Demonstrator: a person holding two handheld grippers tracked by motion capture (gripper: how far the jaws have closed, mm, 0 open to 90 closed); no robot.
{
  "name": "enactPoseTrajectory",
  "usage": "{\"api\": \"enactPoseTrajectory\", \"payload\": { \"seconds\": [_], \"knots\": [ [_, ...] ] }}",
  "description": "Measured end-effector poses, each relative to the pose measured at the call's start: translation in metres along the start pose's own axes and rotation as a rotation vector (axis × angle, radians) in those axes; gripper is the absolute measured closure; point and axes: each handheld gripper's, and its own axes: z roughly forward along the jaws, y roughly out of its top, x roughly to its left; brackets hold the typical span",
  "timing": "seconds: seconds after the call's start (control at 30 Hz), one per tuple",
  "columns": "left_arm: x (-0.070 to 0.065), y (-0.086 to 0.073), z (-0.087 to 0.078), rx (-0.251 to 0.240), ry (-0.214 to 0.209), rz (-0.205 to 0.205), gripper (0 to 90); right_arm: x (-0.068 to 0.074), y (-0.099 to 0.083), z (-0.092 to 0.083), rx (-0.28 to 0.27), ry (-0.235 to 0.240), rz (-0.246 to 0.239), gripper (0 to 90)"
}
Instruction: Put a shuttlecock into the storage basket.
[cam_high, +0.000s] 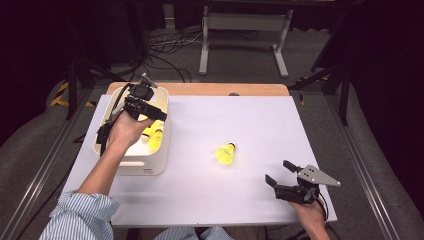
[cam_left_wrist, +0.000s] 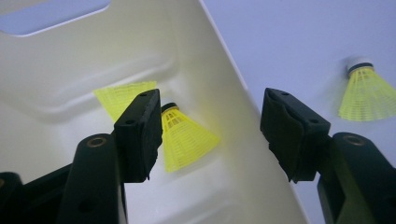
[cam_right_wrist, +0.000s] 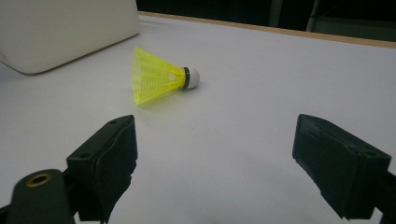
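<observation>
Three yellow shuttlecocks are showing: one shuttlecock (cam_high: 225, 153) is lying on the table (cam_high: 240, 120) just right of the white bin (cam_high: 156, 165), well ahead of the right gripper (cam_high: 281, 174), whose jaws are standing wide apart and empty. Two more (cam_left_wrist: 184, 137) are lying inside the bin, where the left gripper (cam_left_wrist: 210, 128) is hanging over its right wall, jaws apart with nothing between them.
</observation>
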Motion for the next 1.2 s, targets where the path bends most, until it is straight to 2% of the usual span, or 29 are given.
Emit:
{"api": "enactPoseTrajectory", "payload": {
  "seconds": [0.4,0.83,1.2],
  "knots": [
    [-0.015,0.003,-0.005,-0.019,-0.016,0.037,38.8,0.0,0.0,0.0,0.005,-0.002,-0.003,14.5],
    [-0.032,0.007,-0.002,-0.026,-0.042,0.076,38.7,-0.001,0.001,0.001,0.006,-0.001,0.011,15.4],
    [-0.044,0.009,0.006,-0.024,-0.065,0.096,38.4,-0.001,0.002,0.001,0.008,0.003,0.019,16.4]
  ]
}}
